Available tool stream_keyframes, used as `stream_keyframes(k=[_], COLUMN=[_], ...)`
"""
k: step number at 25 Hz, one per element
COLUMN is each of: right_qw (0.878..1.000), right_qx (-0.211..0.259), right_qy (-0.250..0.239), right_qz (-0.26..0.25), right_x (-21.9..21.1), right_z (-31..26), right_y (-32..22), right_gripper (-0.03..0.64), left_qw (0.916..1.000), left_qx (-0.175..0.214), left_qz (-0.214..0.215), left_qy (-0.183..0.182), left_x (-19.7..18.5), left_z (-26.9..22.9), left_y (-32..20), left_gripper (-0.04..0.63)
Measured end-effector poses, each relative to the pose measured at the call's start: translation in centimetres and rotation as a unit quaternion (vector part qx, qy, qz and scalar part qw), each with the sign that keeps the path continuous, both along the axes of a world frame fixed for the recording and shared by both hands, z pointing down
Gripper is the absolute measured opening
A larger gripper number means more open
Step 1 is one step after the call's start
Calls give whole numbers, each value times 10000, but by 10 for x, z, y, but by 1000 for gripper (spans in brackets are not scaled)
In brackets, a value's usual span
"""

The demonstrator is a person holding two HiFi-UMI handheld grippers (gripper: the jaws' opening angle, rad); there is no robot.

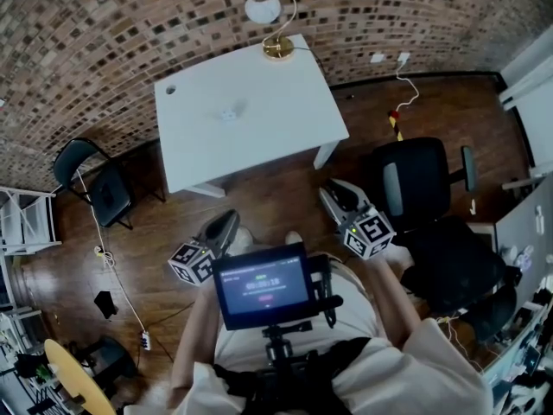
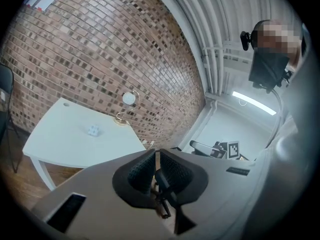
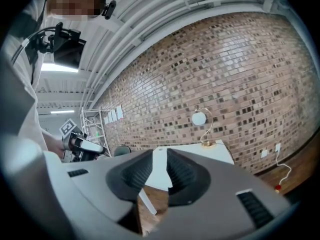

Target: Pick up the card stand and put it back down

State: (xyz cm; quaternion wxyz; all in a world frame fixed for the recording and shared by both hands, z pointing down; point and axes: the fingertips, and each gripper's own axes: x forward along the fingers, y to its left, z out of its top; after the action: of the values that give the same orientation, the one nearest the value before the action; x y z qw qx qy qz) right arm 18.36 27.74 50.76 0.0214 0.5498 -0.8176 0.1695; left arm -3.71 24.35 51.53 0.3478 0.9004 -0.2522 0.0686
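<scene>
The card stand is a small pale object near the middle of the white table; the left gripper view shows it as a little light block. Both grippers hang in front of the person's body, well short of the table. My left gripper points toward the table's near edge, its jaws closed together with nothing between them. My right gripper sits to the right, and its jaws stand a little apart and empty, with the table top showing through the gap. The right gripper view does not show the stand.
A gold lamp with a white globe stands at the table's far right corner. A black folding chair is left of the table, a black office chair to the right. Cables lie on the wooden floor. A brick wall backs the table.
</scene>
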Motion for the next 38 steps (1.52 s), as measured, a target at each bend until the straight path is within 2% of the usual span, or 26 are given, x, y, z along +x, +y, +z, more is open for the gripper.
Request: stream_keyframes(k=[7,17,22,34,38], right_qw=[9999,9995,9993,9985,9984], right_qx=[-112,-262,-140,-215,-192], right_qy=[-11,116,332,331,306], right_qz=[-39,-150,-119,-372,-433], right_x=[-5,-4,-8,-38,-44], right_z=[6,16,8,11,8], right_y=[7,14,15,30,36], right_gripper=[98,97,95,95,95], left_qw=[9997,9990,9988,9988,9983], left_qx=[-115,-153,-109,-197,-264], left_qz=[165,430,467,455,512], left_qy=[-119,9,16,37,45], left_x=[11,41,39,26,33], left_z=[4,6,3,16,16], left_y=[7,18,18,33,40], left_gripper=[20,20,20,20,20])
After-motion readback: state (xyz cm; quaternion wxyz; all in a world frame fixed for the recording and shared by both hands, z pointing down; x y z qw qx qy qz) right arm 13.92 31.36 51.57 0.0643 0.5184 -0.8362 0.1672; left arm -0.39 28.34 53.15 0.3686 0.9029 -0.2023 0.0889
